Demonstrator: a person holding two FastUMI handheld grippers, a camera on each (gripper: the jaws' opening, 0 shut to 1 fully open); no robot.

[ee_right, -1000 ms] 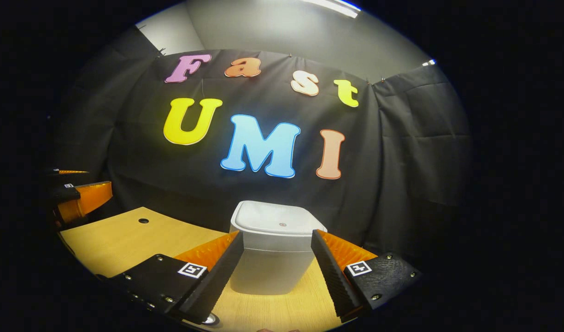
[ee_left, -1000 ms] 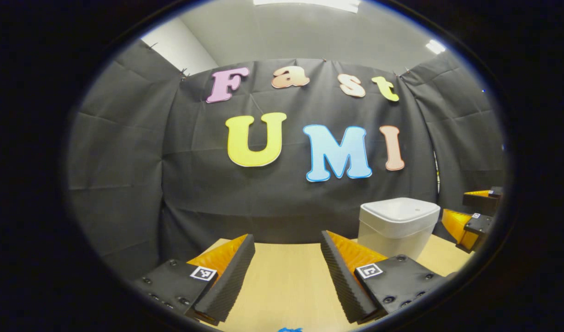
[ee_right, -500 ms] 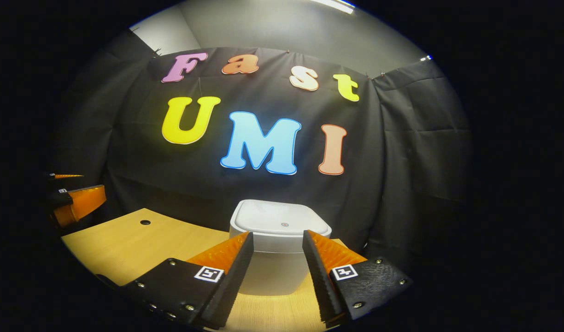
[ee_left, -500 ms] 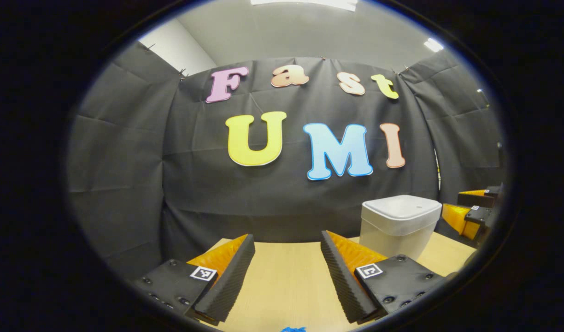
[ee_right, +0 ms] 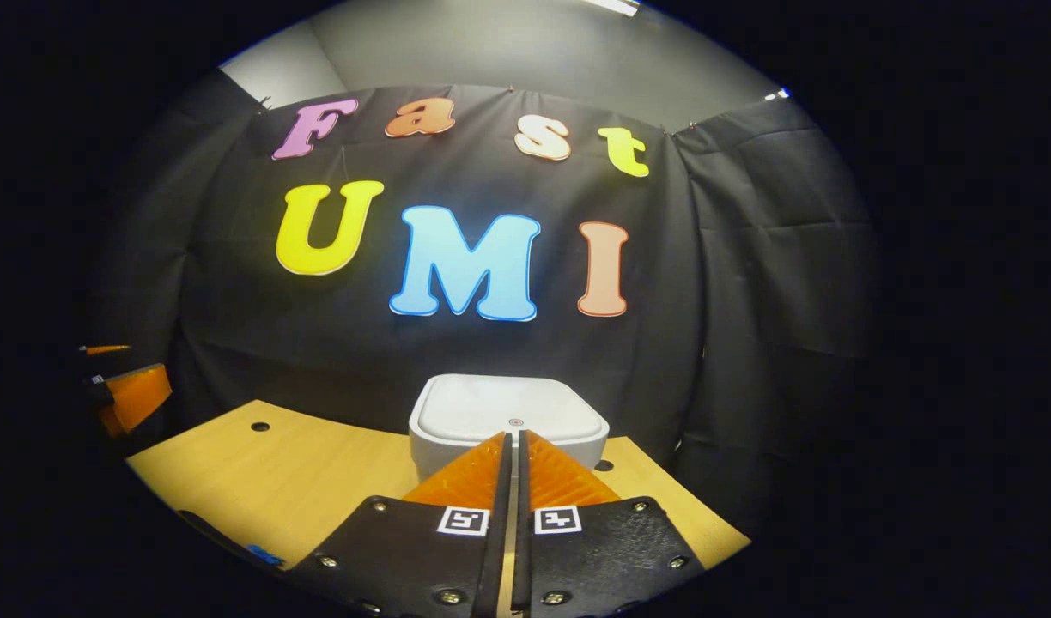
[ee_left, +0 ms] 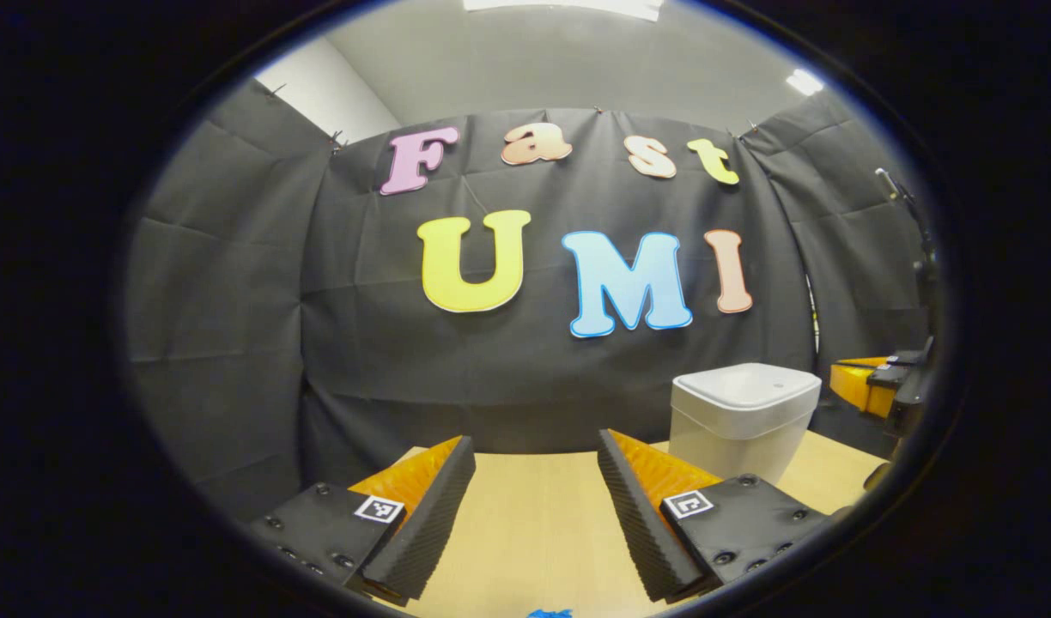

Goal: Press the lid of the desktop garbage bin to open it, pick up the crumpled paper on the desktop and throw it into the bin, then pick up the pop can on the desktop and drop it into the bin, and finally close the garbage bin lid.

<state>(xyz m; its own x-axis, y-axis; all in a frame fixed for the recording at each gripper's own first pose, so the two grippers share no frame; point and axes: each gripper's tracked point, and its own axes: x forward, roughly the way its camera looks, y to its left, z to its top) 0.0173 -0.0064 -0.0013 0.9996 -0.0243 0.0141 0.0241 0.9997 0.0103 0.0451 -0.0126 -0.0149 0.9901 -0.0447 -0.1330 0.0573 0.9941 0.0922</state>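
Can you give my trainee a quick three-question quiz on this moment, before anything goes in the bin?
1. True or false: the garbage bin lid is already open.
2. Which gripper has its fingers closed together: the left gripper or the right gripper?
3. In the right gripper view, what lies straight ahead of the fingertips: (a) the bin lid, (b) a bare stretch of desktop, (c) the other gripper?

Key:
1. False; the lid lies flat and closed on the bin.
2. The right gripper; its fingers meet with only a thin slit between them and grip nothing, while the left gripper's jaws stand wide apart.
3. (a), the bin lid.
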